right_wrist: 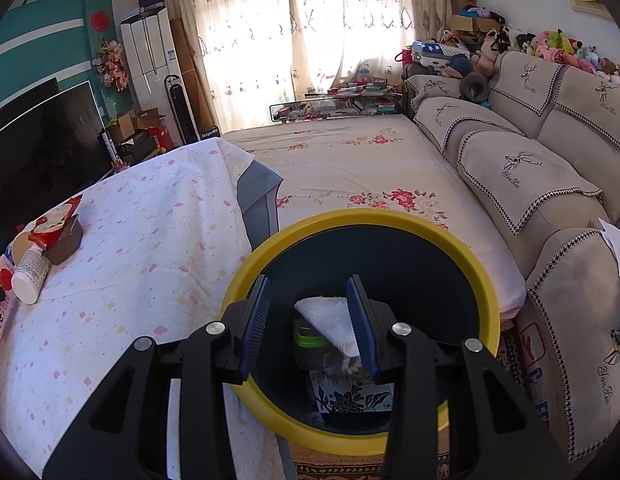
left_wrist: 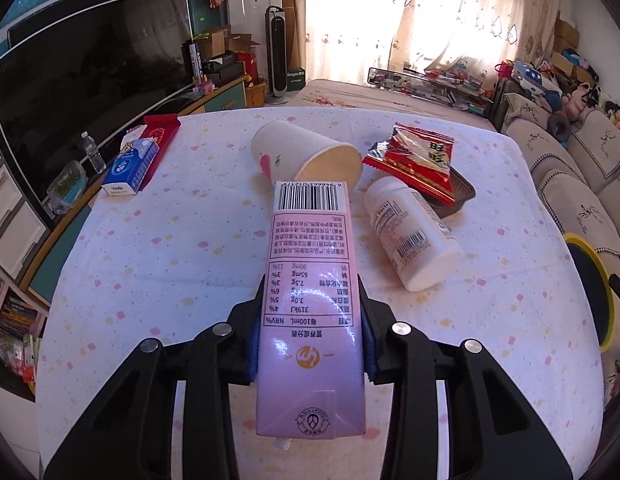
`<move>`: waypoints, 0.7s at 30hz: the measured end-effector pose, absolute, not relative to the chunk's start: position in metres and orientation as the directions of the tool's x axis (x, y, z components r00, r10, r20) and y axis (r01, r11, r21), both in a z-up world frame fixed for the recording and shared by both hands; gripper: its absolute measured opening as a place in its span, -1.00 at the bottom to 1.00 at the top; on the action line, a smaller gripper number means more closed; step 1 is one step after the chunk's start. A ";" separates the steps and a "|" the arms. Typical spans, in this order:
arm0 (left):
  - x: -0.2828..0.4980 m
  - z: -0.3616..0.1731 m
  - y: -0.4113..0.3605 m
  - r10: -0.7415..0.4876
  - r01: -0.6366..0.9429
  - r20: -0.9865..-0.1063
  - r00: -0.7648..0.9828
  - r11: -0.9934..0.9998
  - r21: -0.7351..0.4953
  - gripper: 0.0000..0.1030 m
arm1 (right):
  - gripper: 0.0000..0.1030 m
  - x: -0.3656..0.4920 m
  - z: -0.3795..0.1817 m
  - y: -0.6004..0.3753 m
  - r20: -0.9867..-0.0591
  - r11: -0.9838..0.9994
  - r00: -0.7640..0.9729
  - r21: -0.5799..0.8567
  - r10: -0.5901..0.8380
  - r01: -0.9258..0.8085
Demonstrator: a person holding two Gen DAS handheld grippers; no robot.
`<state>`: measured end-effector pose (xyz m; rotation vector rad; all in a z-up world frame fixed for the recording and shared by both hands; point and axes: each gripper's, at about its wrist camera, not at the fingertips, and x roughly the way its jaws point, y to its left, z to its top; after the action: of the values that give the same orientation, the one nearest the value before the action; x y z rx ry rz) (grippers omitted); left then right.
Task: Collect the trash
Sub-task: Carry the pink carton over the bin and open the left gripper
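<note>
Over the table point(left_wrist: 149, 280), L gripper point(left_wrist: 312, 320) clamps a pink milk carton point(left_wrist: 310, 280), barcode end fwd, nutrition panel up. R gripper point(right_wrist: 307, 320) hangs unclenched above the yellow-rimmed bin point(right_wrist: 486, 280), w/ tissue point(right_wrist: 330, 316) inside.

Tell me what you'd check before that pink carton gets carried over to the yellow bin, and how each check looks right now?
1. Left gripper shut on the pink carton: ok, a finger presses on each side.
2. Carton clear of the table: cannot tell.
3. Right gripper free: ok, open and holding nothing, above the bin.
4. Yellow-rimmed bin has room: ok, only a white tissue and a few items at the bottom.
5. Path past the white bottle and paper cup: ok, both lie beyond the carton's tip.
</note>
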<state>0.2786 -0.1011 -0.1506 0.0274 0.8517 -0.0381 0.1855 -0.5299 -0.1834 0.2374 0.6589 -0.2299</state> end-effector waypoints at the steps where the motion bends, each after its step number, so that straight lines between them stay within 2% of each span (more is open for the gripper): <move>1: 0.268 -0.147 -0.101 -0.028 0.053 -0.746 0.665 0.999 0.010 -0.28 | -0.25 0.184 -0.183 -0.530 -0.627 0.948 0.768 0.147 -0.133 0.284; 10: 0.193 -0.109 -0.141 -0.183 0.219 -0.699 0.691 0.975 -0.040 -0.28 | -0.26 0.159 -0.176 -0.530 -0.608 0.943 0.782 0.163 -0.135 0.290; 21: 0.185 -0.100 -0.289 -0.405 0.513 -0.698 0.590 0.856 -0.064 -0.28 | -0.26 0.119 -0.161 -0.554 -0.579 0.924 0.788 0.148 -0.209 0.354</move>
<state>0.1852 -0.2889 -0.0997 0.1497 0.7721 -0.5365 0.1188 -0.5545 -0.1613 0.2557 0.5902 -0.3065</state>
